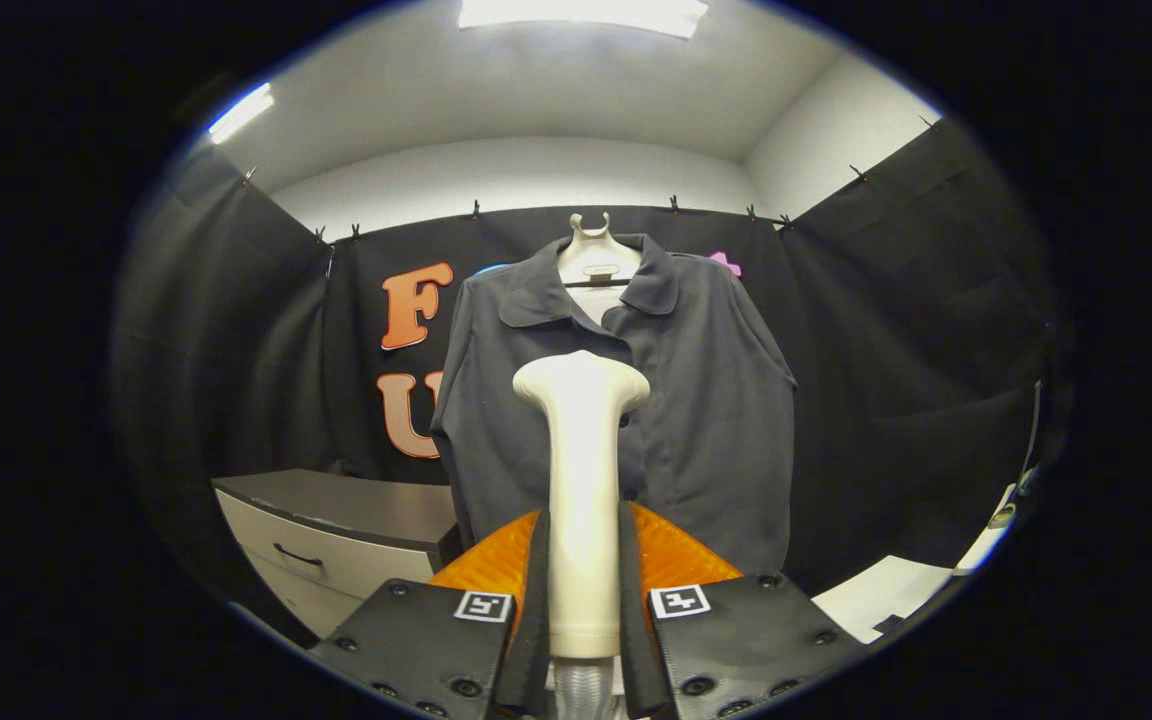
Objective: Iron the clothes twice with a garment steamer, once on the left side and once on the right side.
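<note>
Gripper [584, 600] clamping steamer [583, 470], shirt [676, 400] just beyond

Cream-white garment steamer [582, 480], plain dark grey shirt [706, 400], white hanger [591, 262], grey-topped white cabinet [336, 540]

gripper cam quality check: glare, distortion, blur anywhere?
Gripper view: strong fisheye bending of the booth walls and cabinet; ceiling lights blown out; dark shirt evenly lit and sharp; steamer, clamped in the gripper, is bright but keeps its edges; its hose end at the fingers looks soft.
</note>
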`<state>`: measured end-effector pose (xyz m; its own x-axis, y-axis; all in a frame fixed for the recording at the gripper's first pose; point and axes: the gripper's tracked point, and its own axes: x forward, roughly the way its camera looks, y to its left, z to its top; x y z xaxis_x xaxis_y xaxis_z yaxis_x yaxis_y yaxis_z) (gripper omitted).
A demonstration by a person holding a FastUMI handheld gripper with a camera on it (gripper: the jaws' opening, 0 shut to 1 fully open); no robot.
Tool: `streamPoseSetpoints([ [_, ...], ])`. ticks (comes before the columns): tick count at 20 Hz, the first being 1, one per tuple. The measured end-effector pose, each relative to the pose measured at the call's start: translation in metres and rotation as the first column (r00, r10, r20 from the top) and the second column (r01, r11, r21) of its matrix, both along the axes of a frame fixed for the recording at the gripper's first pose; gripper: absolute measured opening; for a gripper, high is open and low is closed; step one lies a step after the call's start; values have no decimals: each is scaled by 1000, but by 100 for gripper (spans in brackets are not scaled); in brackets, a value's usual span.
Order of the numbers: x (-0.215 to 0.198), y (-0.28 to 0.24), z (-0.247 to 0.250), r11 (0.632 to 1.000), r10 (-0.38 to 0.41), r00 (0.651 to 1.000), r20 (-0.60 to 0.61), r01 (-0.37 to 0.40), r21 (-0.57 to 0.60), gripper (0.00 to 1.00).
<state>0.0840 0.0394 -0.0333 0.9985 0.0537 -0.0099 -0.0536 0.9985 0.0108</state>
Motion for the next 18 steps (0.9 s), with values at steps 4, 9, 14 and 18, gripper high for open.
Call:
streamPoseSetpoints([
  [4,15,15,0,1000,16,1000,13,-16,-2,36],
  [9,28,38,-12,998,59,998,3,-59,-11,37],
  [14,41,45,-23,998,67,998,-13,-68,-11,37],
  [18,53,45,-30,998,55,998,-17,-56,-19,37],
])
